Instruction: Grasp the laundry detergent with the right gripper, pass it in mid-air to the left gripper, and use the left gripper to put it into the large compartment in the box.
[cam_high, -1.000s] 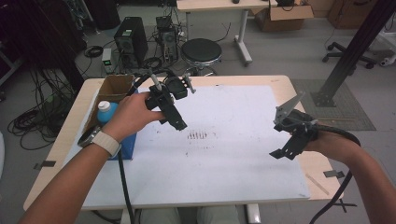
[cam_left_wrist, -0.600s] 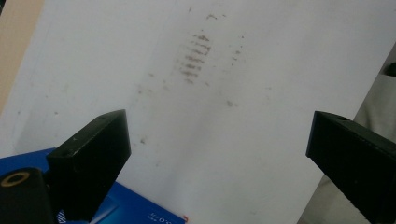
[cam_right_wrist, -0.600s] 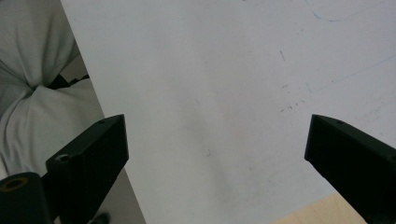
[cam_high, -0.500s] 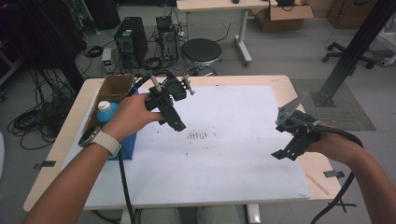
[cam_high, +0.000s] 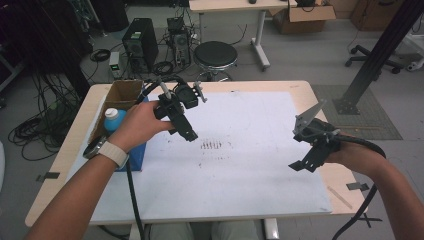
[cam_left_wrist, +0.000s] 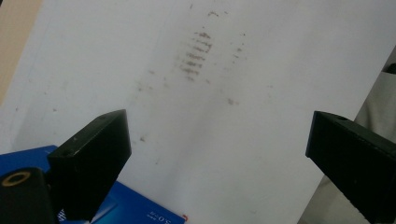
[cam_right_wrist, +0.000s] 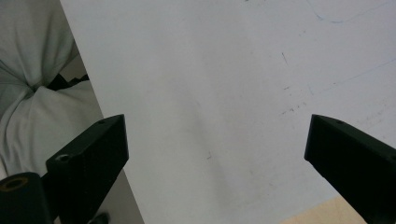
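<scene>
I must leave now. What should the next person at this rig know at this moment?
Left tongs: open, empty, above the white sheet, near the smudge marks.
Right tongs: open, empty, over the sheet's right edge.
Bottle with blue cap stands beside the cardboard box at the table's left; a blue pad lies by the sheet's edge.
Done: nothing is gripped yet.
Left: probably to pick something up; the smudges remain.

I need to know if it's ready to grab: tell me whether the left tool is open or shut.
Open. In the left gripper view the left tool has its jaws spread wide, with bare white board between them and nothing held.
</scene>
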